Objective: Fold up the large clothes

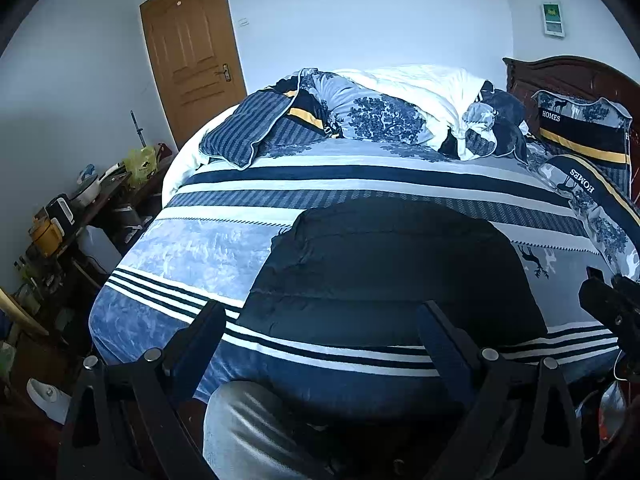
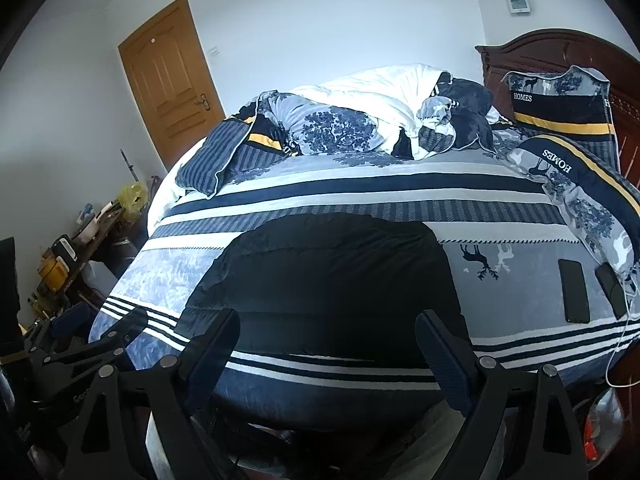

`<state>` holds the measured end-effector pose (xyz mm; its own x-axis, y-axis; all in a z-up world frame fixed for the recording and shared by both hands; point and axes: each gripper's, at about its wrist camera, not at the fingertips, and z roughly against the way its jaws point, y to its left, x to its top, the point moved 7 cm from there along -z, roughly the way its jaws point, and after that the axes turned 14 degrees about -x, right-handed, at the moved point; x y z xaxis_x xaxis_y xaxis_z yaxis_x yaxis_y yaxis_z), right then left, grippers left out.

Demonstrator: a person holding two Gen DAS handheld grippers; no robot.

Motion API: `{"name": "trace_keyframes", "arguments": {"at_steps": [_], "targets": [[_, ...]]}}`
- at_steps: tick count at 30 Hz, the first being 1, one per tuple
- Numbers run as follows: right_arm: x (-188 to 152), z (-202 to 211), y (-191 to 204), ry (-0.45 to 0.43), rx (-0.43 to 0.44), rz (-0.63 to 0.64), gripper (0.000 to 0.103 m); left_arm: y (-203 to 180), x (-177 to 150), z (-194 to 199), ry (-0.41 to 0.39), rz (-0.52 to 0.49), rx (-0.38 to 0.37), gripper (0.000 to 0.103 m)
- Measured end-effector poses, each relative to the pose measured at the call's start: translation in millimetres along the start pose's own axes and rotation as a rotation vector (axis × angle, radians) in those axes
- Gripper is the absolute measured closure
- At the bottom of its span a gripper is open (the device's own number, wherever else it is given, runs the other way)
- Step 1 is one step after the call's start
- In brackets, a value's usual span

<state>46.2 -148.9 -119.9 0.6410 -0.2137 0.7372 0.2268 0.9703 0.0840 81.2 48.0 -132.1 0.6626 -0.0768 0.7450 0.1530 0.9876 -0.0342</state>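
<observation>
A dark puffy quilted jacket (image 1: 392, 272) lies folded into a compact block on the blue striped bed cover (image 1: 192, 248); it also shows in the right wrist view (image 2: 332, 276). My left gripper (image 1: 320, 320) is open and empty, held above the bed's near edge just short of the jacket. My right gripper (image 2: 326, 326) is open and empty, also at the near edge in front of the jacket. The right gripper's body shows at the right of the left wrist view (image 1: 612, 304); the left gripper shows at the lower left of the right wrist view (image 2: 96, 344).
A rumpled duvet (image 1: 400, 108) and pillows (image 1: 584, 132) lie at the far side by a wooden headboard (image 2: 552, 52). Two phones (image 2: 575, 290) with a cable lie right of the jacket. A cluttered side table (image 1: 80, 208) and a wooden door (image 1: 192, 52) stand left.
</observation>
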Motion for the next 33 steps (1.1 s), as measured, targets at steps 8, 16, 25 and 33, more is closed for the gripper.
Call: {"name": "trace_keyframes", "arguments": {"at_steps": [8, 16, 25, 33], "targets": [[0.6, 0.2, -0.1, 0.001, 0.0, -0.003, 0.012, 1.8, -2.9, -0.8, 0.008, 0.003, 0.005, 0.007], [-0.6, 0.2, 0.2, 0.002, 0.0, 0.002, 0.012, 3.2, -3.0, -2.1, 0.009, 0.006, 0.008, 0.007], [-0.9, -1.4, 4.8, 0.008, -0.003, 0.011, 0.012, 7.9, -5.3, -6.9, 0.019, 0.017, 0.007, 0.007], [-2.2, -11.0, 8.5, 0.022, -0.013, 0.025, 0.012, 10.8, -8.4, -25.2, 0.032, 0.038, -0.06, 0.007]]}}
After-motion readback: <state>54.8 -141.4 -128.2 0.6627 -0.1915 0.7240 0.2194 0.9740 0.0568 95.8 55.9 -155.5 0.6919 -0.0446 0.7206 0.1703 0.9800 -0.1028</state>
